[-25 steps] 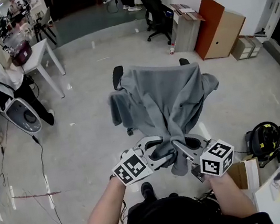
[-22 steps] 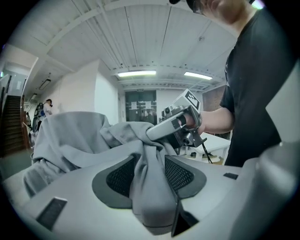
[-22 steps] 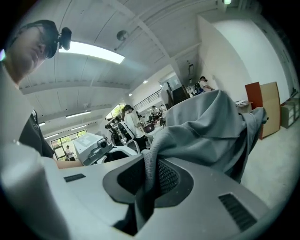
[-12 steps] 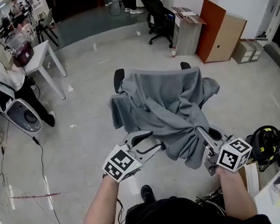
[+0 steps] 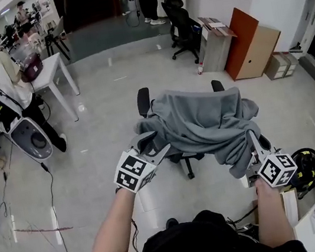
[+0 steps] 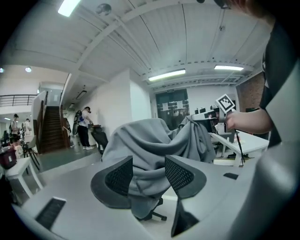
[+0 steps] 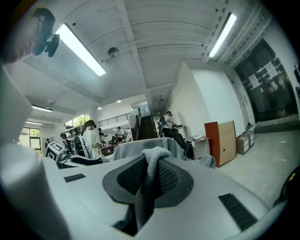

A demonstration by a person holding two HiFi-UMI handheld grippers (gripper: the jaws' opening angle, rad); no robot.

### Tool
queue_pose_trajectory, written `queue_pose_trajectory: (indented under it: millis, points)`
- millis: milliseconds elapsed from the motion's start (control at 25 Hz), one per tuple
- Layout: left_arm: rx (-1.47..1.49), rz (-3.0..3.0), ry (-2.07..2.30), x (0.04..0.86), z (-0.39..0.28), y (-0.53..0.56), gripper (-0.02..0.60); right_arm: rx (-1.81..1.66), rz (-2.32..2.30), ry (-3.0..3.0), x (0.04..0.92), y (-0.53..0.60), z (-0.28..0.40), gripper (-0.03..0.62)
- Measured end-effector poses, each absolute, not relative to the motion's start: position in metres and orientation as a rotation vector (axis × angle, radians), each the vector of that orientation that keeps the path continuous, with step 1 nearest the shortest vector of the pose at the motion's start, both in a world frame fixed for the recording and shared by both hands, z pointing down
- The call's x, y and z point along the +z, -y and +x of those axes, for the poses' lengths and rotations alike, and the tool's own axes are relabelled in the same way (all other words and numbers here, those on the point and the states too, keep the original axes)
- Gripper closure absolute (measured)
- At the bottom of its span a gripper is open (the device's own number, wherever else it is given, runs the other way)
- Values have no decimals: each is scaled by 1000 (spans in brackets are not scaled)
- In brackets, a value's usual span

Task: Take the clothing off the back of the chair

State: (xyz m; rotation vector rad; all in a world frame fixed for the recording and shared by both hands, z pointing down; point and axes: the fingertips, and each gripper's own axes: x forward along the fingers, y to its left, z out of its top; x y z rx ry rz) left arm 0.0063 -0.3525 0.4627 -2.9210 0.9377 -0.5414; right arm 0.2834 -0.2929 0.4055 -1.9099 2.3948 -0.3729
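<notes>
Clothing (image 5: 204, 121), grey and bunched, lies draped over the back of a black office chair (image 5: 143, 99) in the middle of a pale floor, one end hanging off the chair's right side. The right gripper (image 5: 252, 140) has its jaws clenched on that hanging end, and in the right gripper view a grey fold is pinched tight between the 2 pads. The left gripper (image 5: 151, 144) sits at the clothing's left edge, close beside it. In the left gripper view its 2 jaws stand apart, the cloth showing through the gap with neither pad pressing it. Off to the left, a person (image 5: 0, 70) sits by a white table (image 5: 51, 57).
</notes>
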Motion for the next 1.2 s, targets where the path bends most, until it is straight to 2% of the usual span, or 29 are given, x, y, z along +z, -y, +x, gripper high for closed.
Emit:
queue_pose_trajectory:
  millis: [440, 600, 640, 680, 840, 960, 1200]
  points:
    - [-674, -2886, -1000, 493, 12, 434, 303, -330, -2108, -2374, 418, 372, 336, 546]
    - [-680, -2919, -1061, 498, 15, 469, 290, -405, -2093, -2498, 442, 412, 332, 536]
    - [-677, -2930, -1070, 498, 15, 477, 289, -409, -2093, -2525, 447, 421, 328, 518]
    - [-679, -2936, -1074, 499, 16, 484, 288, -411, -2088, -2555, 450, 429, 324, 470]
    - [-694, -2953, -1072, 507, 16, 502, 276, -441, -2004, -2696, 461, 448, 311, 230]
    - [-689, -2986, -1075, 511, 20, 510, 264, -521, -1883, -2784, 474, 451, 304, 206]
    - [-714, -3019, -1106, 518, 24, 520, 254, -580, -1887, -2871, 505, 465, 284, 207]
